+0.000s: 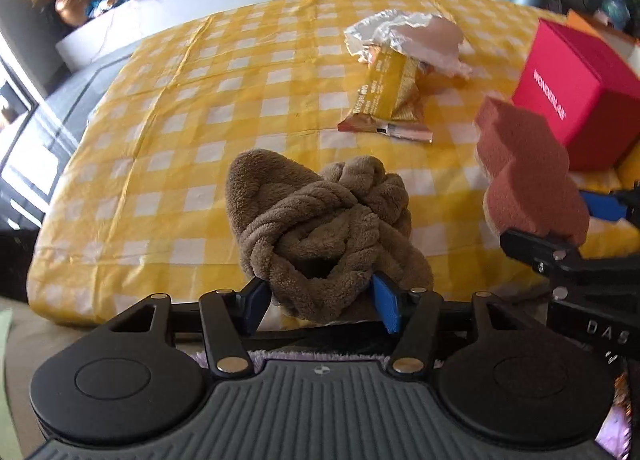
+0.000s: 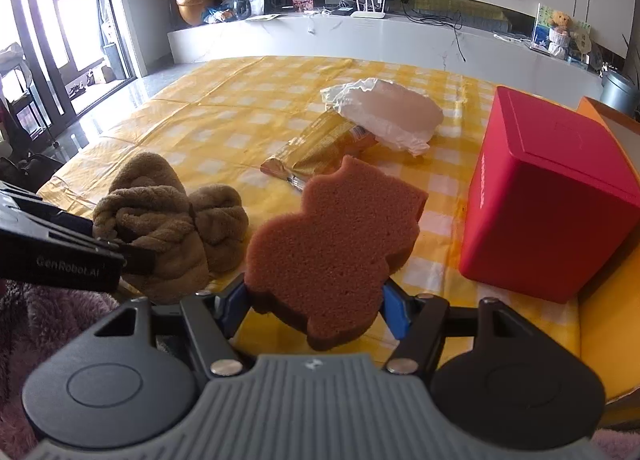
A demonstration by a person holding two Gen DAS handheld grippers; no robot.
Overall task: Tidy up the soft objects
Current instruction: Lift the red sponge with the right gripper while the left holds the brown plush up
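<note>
My left gripper [image 1: 320,300] is shut on a brown fluffy knotted towel [image 1: 320,220], held over the near edge of the yellow checked table [image 1: 180,120]. The towel also shows in the right wrist view [image 2: 168,216], with the left gripper [image 2: 132,256] at its near side. My right gripper [image 2: 316,308] is shut on a pink-brown bear-shaped sponge [image 2: 332,244], held just above the table's near edge. The sponge shows at the right of the left wrist view [image 1: 528,176], with the right gripper [image 1: 576,220] behind it.
A red box [image 2: 548,200] stands at the right, with an orange box [image 2: 608,116] behind it. A yellow snack packet [image 2: 320,148] and a white plastic-wrapped pad [image 2: 392,112] lie mid-table. A white counter [image 2: 360,40] runs behind the table.
</note>
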